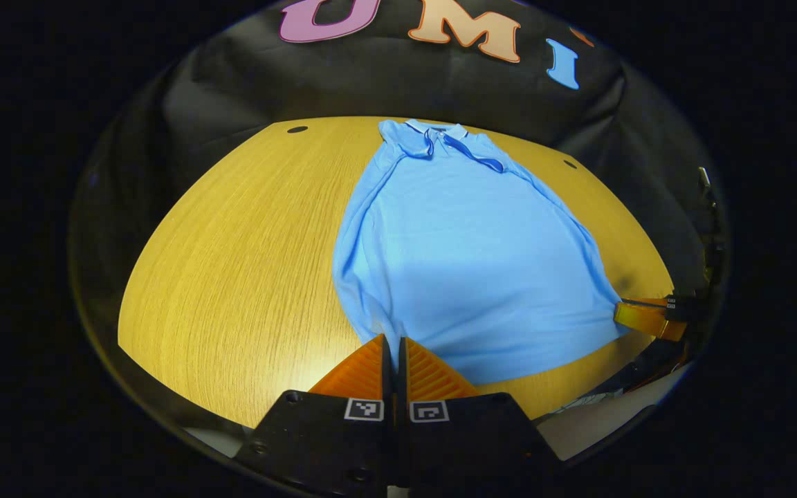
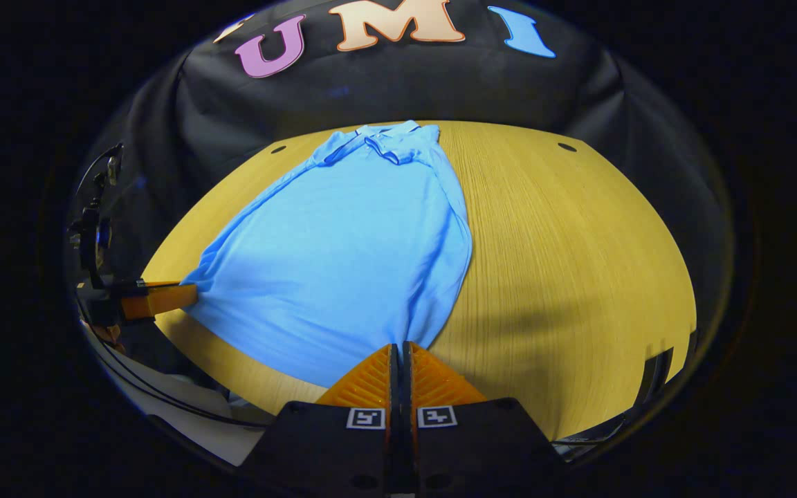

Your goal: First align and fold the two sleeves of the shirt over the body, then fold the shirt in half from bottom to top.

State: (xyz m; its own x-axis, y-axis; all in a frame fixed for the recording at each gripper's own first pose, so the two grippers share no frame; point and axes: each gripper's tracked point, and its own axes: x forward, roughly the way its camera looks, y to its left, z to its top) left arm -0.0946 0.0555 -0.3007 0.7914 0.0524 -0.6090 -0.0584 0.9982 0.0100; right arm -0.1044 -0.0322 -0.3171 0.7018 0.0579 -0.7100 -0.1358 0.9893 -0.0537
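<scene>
Two sleeves appear already folded in over the body of the shirt (image 1: 468, 256), for the light blue garment lies as a long narrow shape on the wooden surface (image 1: 232, 277), collar (image 1: 433, 138) at the far end near the booth wall and hem at the near edge, with no sleeve sticking out to either side. So the first part of the task looks done, and the bottom-to-top fold is what remains; the hem has not yet been carried toward the collar. In the left gripper view the left tongs (image 1: 393, 346) are pressed together at the near left corner of the hem, and the fabric puckers toward them, so they seem to be pinching that corner, though the cloth between the fingers is not plainly visible. In the right gripper view the right tongs (image 2: 398, 353) are likewise pressed together at the near right corner of the hem, with folds of cloth running into them, so they too seem to grip it. Each view also shows the other tongs off at the side, closed at the opposite hem corner. By my judgement the moment is the start of the final fold: both corners held, ready to be lifted and brought evenly up to the shoulders.
</scene>
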